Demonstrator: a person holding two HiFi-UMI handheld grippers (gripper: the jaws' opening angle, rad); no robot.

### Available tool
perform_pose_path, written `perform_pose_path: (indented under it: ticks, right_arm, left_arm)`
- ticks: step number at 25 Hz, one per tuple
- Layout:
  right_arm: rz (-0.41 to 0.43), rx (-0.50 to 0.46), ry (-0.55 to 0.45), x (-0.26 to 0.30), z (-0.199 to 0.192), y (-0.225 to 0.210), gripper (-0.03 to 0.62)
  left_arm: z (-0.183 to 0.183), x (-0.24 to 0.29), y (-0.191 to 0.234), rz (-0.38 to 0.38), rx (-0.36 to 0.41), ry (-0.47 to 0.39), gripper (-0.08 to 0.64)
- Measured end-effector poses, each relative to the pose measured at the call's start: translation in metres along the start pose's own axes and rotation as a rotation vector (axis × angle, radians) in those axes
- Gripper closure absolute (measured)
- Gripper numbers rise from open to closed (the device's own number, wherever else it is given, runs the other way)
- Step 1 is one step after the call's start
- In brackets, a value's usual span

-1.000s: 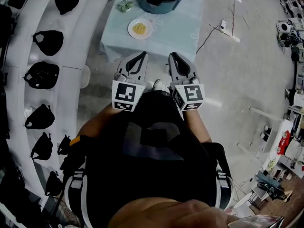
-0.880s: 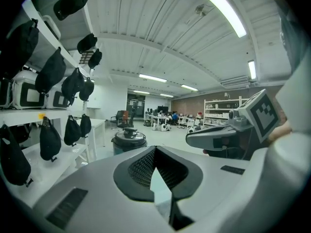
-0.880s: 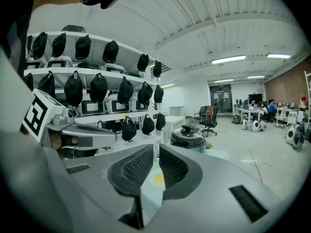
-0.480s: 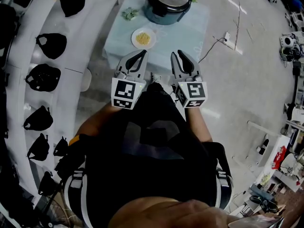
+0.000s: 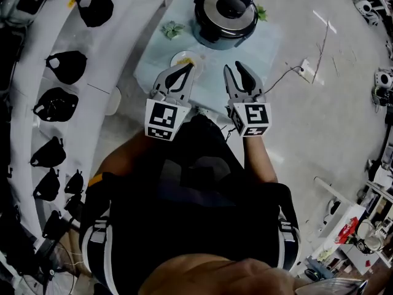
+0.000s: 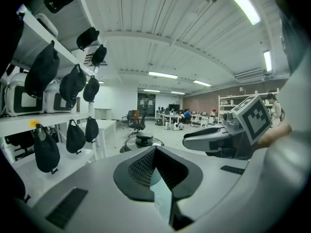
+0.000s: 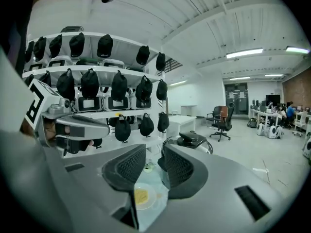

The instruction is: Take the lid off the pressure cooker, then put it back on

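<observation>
The pressure cooker (image 5: 226, 18) stands at the far side of a table with a pale blue cloth (image 5: 265, 42), its steel lid with a black knob (image 5: 236, 2) on top. It also shows small ahead in the left gripper view (image 6: 144, 140) and in the right gripper view (image 7: 189, 141). Both grippers hover side by side over the table's near edge, well short of the cooker. My left gripper (image 5: 186, 67) (image 6: 154, 148) has its tips together and holds nothing. My right gripper (image 5: 234, 67) (image 7: 153, 152) is opening, with a narrow gap and nothing between its fingers.
A white plate with yellow food (image 5: 183, 57) (image 7: 141, 196) lies on the near left of the cloth, under the left gripper. Green sprigs (image 5: 173, 29) lie beside the cooker. White shelves with black bags (image 5: 73, 66) curve along the left. A cable and socket (image 5: 305, 70) lie on the floor, right.
The person has stepped toward the table, so the cooker and plate sit closer to both grippers. The right gripper's jaws have parted from shut. The left stays shut.
</observation>
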State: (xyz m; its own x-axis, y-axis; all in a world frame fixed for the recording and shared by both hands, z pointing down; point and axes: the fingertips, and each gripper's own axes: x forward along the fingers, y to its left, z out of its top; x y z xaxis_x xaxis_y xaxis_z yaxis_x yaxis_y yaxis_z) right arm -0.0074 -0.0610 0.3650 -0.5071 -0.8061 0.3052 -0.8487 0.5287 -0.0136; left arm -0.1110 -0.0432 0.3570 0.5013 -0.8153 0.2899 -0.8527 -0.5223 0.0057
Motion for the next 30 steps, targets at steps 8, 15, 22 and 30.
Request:
perform_pose_path:
  ticks: [8,15,22,30]
  right_arm:
    - [0.081,-0.044,0.009,0.054,0.010,-0.059,0.437]
    - [0.159,-0.079,0.017,0.092,0.013,-0.094,0.411]
    - [0.189,-0.138,0.020,0.117,0.018,-0.115,0.386]
    - [0.173,-0.179,0.042,0.145,0.025,-0.121,0.362]
  left_arm:
    - [0.016,0.063,0.014,0.072,-0.020,0.028,0.552]
    - [0.020,0.102,0.022,0.148,-0.037,0.065,0.552]
    - [0.019,0.124,0.026,0.176,-0.035,0.082,0.552]
    - [0.021,0.149,0.046,0.129,-0.025,0.072,0.552]
